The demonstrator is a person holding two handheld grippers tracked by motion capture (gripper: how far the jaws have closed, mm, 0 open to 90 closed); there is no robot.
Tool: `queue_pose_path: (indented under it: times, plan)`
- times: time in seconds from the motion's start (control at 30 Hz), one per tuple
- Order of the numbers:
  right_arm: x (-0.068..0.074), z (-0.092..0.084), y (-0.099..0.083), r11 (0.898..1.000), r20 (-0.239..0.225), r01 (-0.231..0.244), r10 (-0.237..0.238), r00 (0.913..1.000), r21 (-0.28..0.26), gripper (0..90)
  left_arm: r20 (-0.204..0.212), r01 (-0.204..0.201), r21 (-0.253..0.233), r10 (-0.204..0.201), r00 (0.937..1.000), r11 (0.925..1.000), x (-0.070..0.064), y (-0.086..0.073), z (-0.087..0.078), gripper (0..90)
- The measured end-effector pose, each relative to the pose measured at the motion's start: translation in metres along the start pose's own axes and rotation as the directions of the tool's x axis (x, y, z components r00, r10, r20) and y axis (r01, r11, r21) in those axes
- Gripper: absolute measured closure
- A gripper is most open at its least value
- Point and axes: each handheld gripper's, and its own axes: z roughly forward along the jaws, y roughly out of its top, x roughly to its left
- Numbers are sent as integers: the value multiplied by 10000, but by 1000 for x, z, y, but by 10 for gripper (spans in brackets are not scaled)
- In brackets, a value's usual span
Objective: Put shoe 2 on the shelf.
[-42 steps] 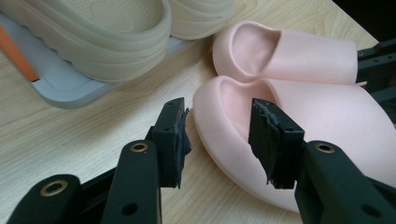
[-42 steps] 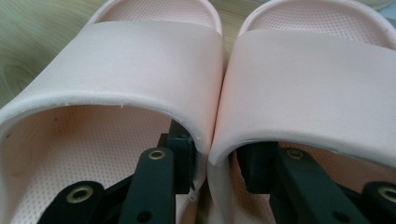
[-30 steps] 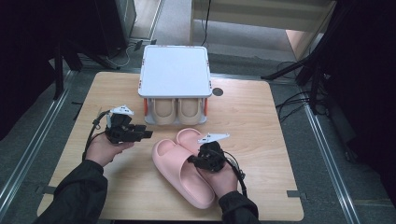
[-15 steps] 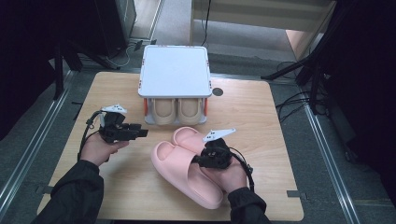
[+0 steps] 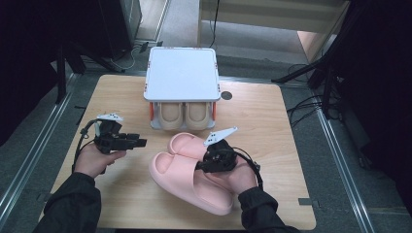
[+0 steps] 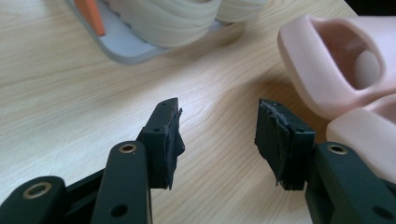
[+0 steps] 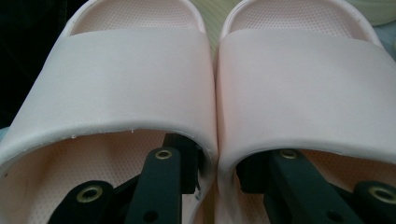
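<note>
Left tongs [image 5: 141,143] hover over bare surface [image 5: 116,92], jaws spread and just opening further, nothing between them, with open room before the pink slippers [image 5: 187,170]. Mid-surface, the pair lies side by side; right tongs [image 5: 209,162] pinch their adjoining inner strap edges together. Shoe rack [image 5: 181,73] stands behind, beige slippers [image 5: 184,114] inside.

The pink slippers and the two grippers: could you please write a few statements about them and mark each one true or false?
1. The right gripper pinches the pink slippers together, one finger inside each. True.
2. The left gripper holds a slipper. False: its fingers are open on nothing, above the bare table.
3. The shoe rack holds a beige pair. True.
4. The pink slippers sit on top of the rack. False: they are in front of it, by the right hand.
</note>
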Motion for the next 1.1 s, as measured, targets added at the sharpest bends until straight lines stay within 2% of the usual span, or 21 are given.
queue_pose_path:
  times: [0.3, 0.47, 0.57, 0.67, 0.87, 1.0, 1.1]
  plan:
    - [0, 6, 21, 9986, -255, 517, -515, 9983, 75, 737, -288, 333, -75, -335, 9990, 9994, 7, -16, -14, 483]
    - [-1, 8, 32, 9971, -311, 742, -736, 9968, 167, 736, -129, 374, -256, -377, 9992, 9990, 7, -24, -22, 471]
    - [-2, 6, 39, 9973, -372, 712, -704, 9968, 197, 737, -208, 392, -319, -399, 9990, 9987, 7, -30, -27, 465]
    - [-5, 4, 47, 9987, -256, 455, -450, 9987, 226, 738, -393, 481, -362, -496, 9980, 9982, 8, -37, -32, 459]
    - [-7, 1, 64, 9976, -385, 655, -646, 9972, 217, 738, -553, 779, -477, -805, 9952, 9958, 8, -47, -40, 455]
    - [-9, 0, 78, 9966, -536, 784, -770, 9956, 246, 737, -629, 702, -456, -730, 9953, 9965, 7, -50, -43, 455]
    - [-8, -3, 90, 9964, -578, 775, -755, 9955, 335, 737, -641, 806, -480, -836, 9944, 9956, 7, -52, -44, 455]
